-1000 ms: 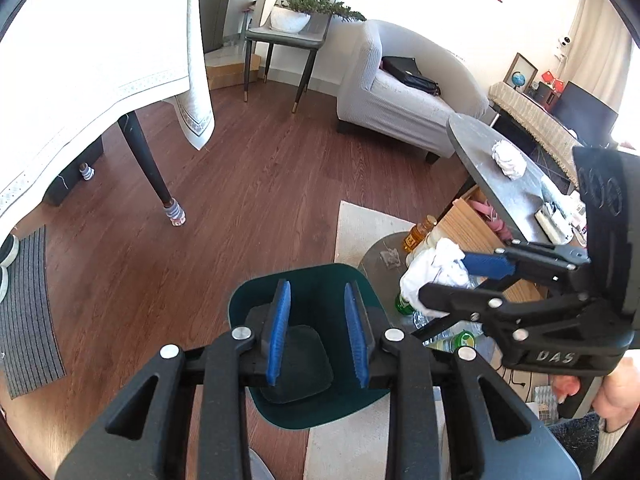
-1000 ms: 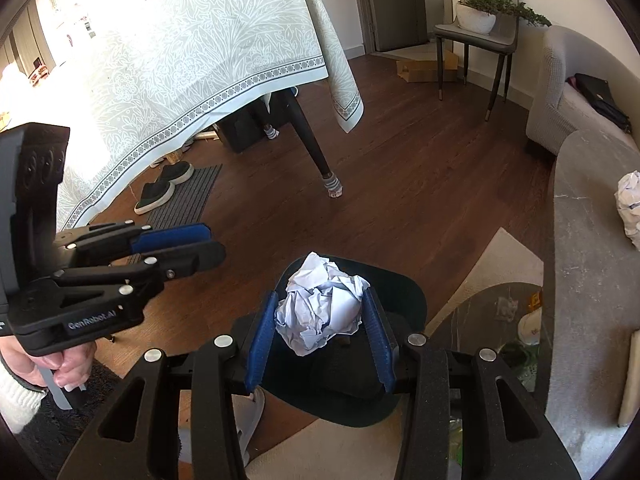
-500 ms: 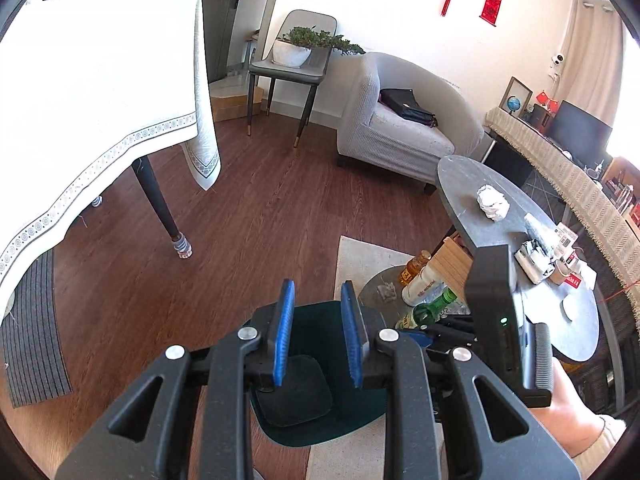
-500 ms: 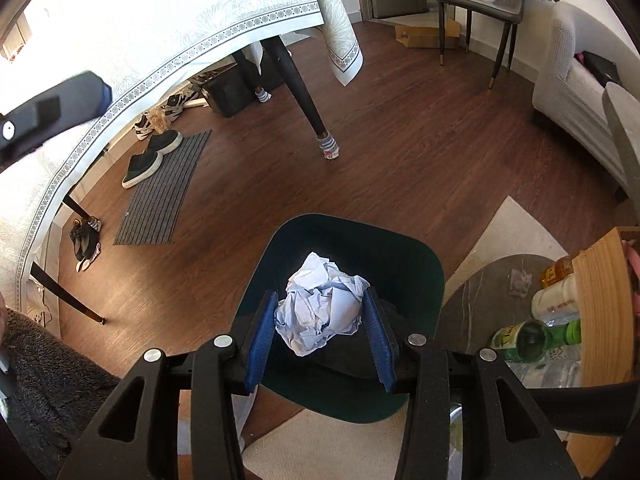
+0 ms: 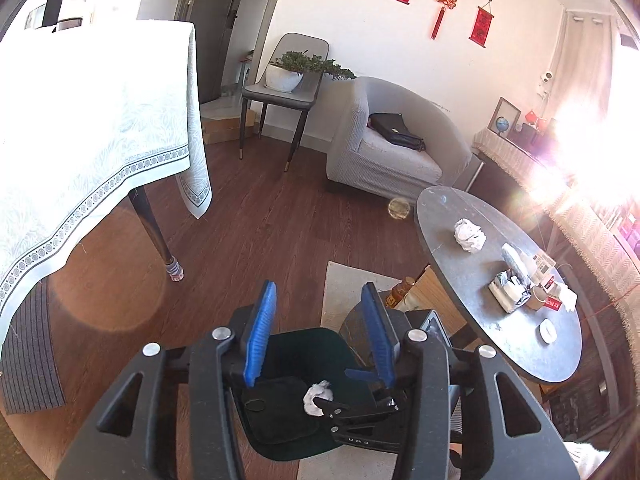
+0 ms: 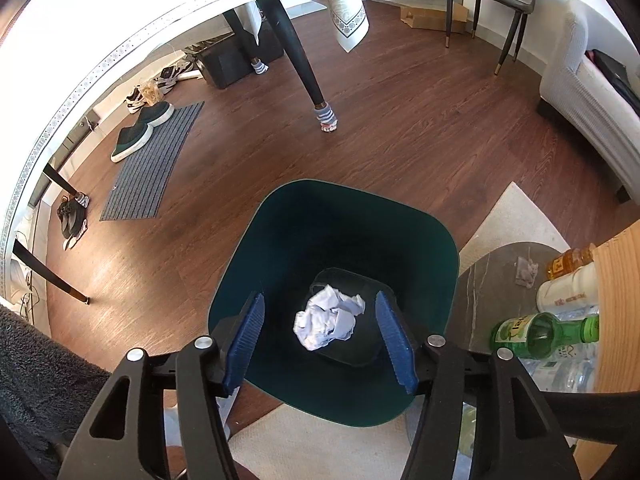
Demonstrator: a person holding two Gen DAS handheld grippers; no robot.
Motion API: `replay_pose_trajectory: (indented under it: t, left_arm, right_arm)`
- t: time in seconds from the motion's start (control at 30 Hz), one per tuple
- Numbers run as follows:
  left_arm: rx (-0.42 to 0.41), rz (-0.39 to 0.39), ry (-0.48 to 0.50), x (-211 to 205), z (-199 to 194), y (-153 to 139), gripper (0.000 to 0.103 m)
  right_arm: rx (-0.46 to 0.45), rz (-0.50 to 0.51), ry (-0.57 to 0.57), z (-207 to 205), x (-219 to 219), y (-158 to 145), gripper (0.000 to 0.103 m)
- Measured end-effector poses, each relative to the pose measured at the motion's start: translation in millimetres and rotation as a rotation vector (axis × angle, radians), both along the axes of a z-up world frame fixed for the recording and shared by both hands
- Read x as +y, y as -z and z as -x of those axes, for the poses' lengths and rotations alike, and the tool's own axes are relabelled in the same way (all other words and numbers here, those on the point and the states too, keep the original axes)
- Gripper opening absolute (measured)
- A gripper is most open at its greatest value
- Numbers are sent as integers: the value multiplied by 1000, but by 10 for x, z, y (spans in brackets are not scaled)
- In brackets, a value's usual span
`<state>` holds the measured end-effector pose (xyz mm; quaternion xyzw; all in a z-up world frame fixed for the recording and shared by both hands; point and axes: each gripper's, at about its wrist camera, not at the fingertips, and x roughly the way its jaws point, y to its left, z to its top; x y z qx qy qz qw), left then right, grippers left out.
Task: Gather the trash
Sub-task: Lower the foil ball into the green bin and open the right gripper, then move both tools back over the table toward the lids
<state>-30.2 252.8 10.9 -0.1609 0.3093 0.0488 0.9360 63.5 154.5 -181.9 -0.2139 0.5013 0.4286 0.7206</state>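
A dark green trash bin stands on the wood floor below both grippers. A crumpled white paper ball lies loose on the bin's bottom; it also shows in the left wrist view. My right gripper is open and empty just above the bin's mouth. My left gripper is open and empty, higher up over the bin. Another crumpled paper ball lies on the round grey table to the right.
A tissue box and small items sit on the grey table. Bottles stand on a low marble side table beside the bin. A cloth-covered dining table, a grey armchair and a doormat with shoes surround the floor.
My right gripper opened and dropped the paper ball into the bin. My left gripper rose, opened wider and now looks across the room.
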Motion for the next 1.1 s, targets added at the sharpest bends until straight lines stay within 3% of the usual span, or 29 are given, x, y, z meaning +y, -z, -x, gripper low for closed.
replay_pose_trajectory:
  t: [0.33, 0.6, 0.87, 1.1]
  left_arm:
    - [-52, 12, -14, -51, -12, -138, 58]
    - [-93, 15, 5, -140, -41, -240, 64]
    - [-129, -31, 36, -428, -113, -352, 65]
    - [-140, -75, 125, -839, -263, -398, 66]
  right_arm:
    - [-5, -18, -10, 45, -130, -116, 64]
    - [-17, -161, -37, 178, -357, -678, 64]
    - [-127, -250, -11, 274, -753, -1260, 64]
    - [-208, -284, 64, 217, -1276, -1589, 64]
